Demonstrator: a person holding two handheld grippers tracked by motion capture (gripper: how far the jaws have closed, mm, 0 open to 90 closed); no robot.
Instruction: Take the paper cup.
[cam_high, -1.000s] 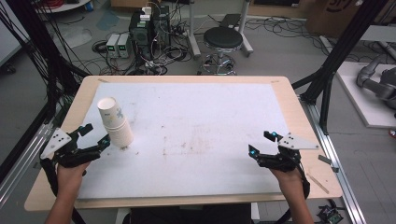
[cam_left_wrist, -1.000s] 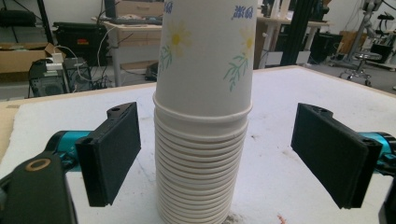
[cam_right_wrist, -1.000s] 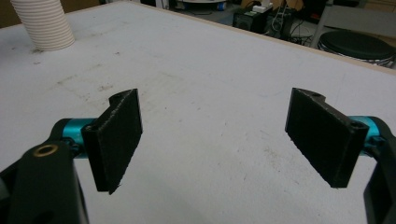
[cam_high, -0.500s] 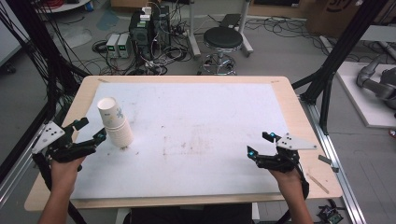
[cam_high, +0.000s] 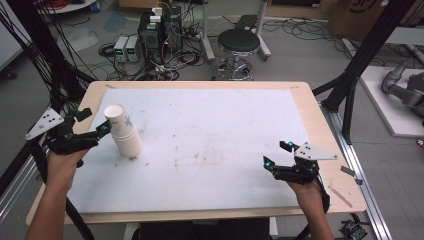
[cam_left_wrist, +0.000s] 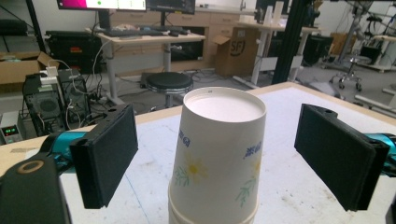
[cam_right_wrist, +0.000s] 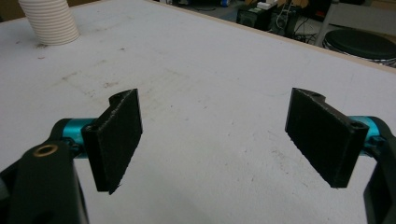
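Left gripper (cam_high: 92, 127) is hovering with its jaws standing wide apart, one on either side of the cup stack (cam_high: 124, 132), touching neither side; in the left gripper view the stack (cam_left_wrist: 217, 154) is sitting squarely between the two black pads (cam_left_wrist: 105, 156), just ahead of them, which reads as a lineup for a sideways clasp on the top cup. The cups are standing upside down, bases up, nested one over the next, so the uppermost one is the one that would be lifting off first. Count: one stack; individual cups within it cannot be counted reliably, though the right gripper view is showing many ribbed rims at its foot (cam_right_wrist: 50, 23). Right gripper (cam_high: 280, 155) is idling low over the counter (cam_high: 225, 130), jaws also spread apart and holding nothing, with the stack lying well away from it, far ahead and off to its left. My read: the right side is waiting clear so the left has room to work. Two grippers, two hands, one counter.
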